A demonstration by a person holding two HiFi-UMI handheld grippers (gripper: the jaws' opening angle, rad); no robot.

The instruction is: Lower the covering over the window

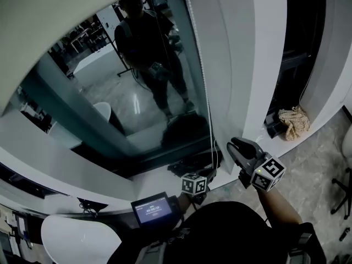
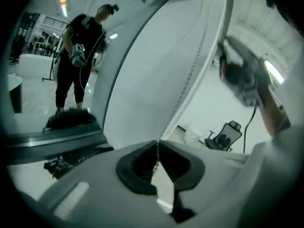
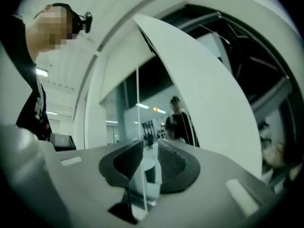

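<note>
A pale roller blind (image 1: 55, 15) hangs over the top left of the window (image 1: 137, 92). Its bead chain (image 1: 203, 81) runs down beside the white frame to the sill. My left gripper (image 1: 206, 172) is low by the sill. In the left gripper view its jaws (image 2: 157, 148) are shut on the chain (image 2: 187, 84), which rises taut from them. My right gripper (image 1: 237, 146) is held higher, just right of the chain. In the right gripper view its jaws (image 3: 148, 148) stand apart, with the chain (image 3: 137, 103) passing between them beside the left pad, unpinched.
A crumpled cloth (image 1: 294, 122) lies in the dark recess right of the white pillar (image 1: 258, 65). An office chair (image 1: 344, 191) stands at the right edge, a white seat (image 1: 77, 241) at the bottom left. The glass reflects the person.
</note>
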